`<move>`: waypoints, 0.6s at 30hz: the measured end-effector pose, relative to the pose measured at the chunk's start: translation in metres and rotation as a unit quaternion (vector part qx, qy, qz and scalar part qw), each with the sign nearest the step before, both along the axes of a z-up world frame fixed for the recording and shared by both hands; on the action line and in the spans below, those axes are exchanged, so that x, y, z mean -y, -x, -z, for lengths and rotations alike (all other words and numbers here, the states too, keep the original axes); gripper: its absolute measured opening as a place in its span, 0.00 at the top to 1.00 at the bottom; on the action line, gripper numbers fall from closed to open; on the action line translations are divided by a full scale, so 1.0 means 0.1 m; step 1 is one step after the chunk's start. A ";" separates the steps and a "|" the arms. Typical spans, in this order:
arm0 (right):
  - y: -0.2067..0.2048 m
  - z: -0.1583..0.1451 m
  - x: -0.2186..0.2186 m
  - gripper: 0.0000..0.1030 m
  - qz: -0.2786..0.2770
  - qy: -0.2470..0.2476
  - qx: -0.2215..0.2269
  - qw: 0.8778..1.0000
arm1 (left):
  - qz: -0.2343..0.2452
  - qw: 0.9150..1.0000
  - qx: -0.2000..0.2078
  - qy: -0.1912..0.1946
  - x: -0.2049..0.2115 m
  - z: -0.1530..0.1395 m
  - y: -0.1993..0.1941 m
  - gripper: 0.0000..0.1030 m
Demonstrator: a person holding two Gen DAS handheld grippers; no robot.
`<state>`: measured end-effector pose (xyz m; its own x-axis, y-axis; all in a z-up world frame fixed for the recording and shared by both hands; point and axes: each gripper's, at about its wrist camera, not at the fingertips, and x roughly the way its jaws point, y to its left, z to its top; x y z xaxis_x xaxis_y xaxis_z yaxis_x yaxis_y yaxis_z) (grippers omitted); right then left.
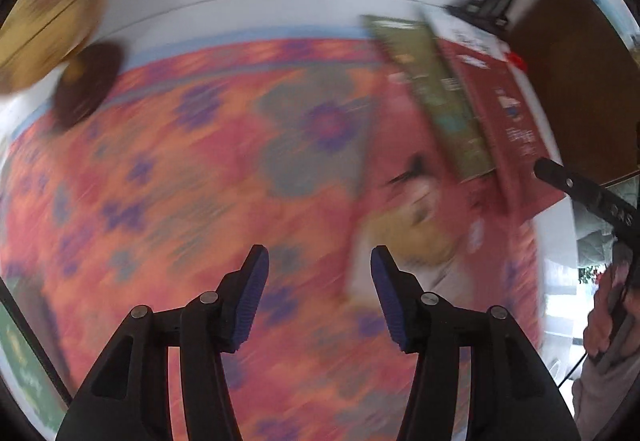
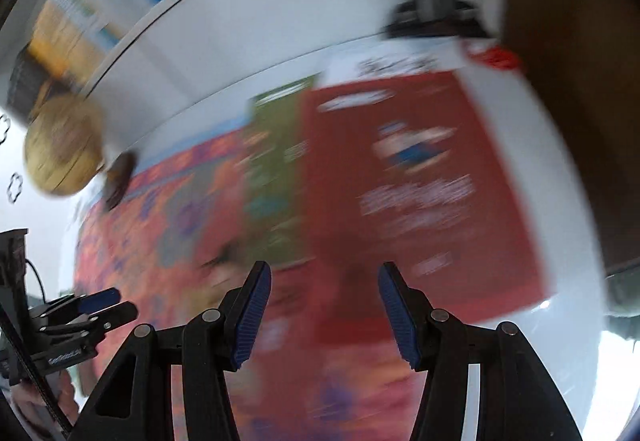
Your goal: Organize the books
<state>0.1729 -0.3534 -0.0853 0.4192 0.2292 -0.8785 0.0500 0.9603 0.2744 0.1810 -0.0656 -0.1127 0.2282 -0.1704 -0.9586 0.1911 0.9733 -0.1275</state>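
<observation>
Both views are smeared by motion blur, so the print on the covers cannot be read; only white blocks of lettering show on the red book (image 2: 424,177). Taking that red book as the landmark: a green book (image 2: 276,169) lies touching its left edge, partly tucked under it, and a third book with a pictured cover (image 1: 416,237) lies below the green one, its illustration too blurred to make out. All three rest on the patterned orange-red mat (image 1: 180,177) and the white round table (image 2: 560,169); the red book's far corner reaches near the table's rim. Left of the books, most of the mat is bare. A globe (image 2: 64,145) stands far left, cut off in the left view.

The left gripper (image 1: 319,277) is parted with nothing between its pads. The right gripper (image 2: 325,297) hangs over the red book's near edge, likewise parted and empty.
</observation>
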 end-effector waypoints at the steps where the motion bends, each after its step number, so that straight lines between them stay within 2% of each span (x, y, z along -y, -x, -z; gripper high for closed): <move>1: -0.05 0.02 0.15 0.47 0.006 0.009 0.000 1.000 | 0.008 1.000 0.002 0.001 0.18 0.02 -0.08 0.51; 6: -0.24 0.15 0.76 0.47 0.038 0.072 0.010 0.997 | 0.046 0.998 0.011 0.034 0.88 0.10 -0.34 0.51; 7: -0.24 0.17 0.83 0.47 0.038 0.072 0.012 0.997 | 0.057 0.997 0.014 0.041 1.01 0.13 -0.39 0.51; 10: -0.36 0.30 1.00 0.47 0.035 0.050 0.011 0.998 | 0.069 0.996 0.012 0.048 1.30 0.26 -0.49 0.49; 12: -0.41 0.39 1.01 0.47 0.035 0.034 0.003 0.999 | 0.059 0.998 0.013 0.021 1.40 0.34 -0.51 0.47; 14: -0.45 0.44 1.00 0.47 0.033 -0.003 0.002 0.999 | 0.056 0.998 0.024 0.016 1.44 0.35 -0.50 0.46; 15: -0.46 0.45 0.97 0.43 0.032 -0.015 0.003 0.999 | 0.055 0.998 0.026 0.020 1.44 0.35 -0.49 0.45; 18: -0.44 0.43 0.85 0.39 0.031 0.001 0.012 0.999 | 0.056 0.998 0.030 0.021 1.39 0.35 -0.47 0.45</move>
<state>0.2170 -0.4386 -0.1285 0.4539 0.2001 -0.8683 0.1023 0.9563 0.2738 0.2284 -0.2045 -0.1473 0.2629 -0.2375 -0.9351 0.3070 0.9395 -0.1522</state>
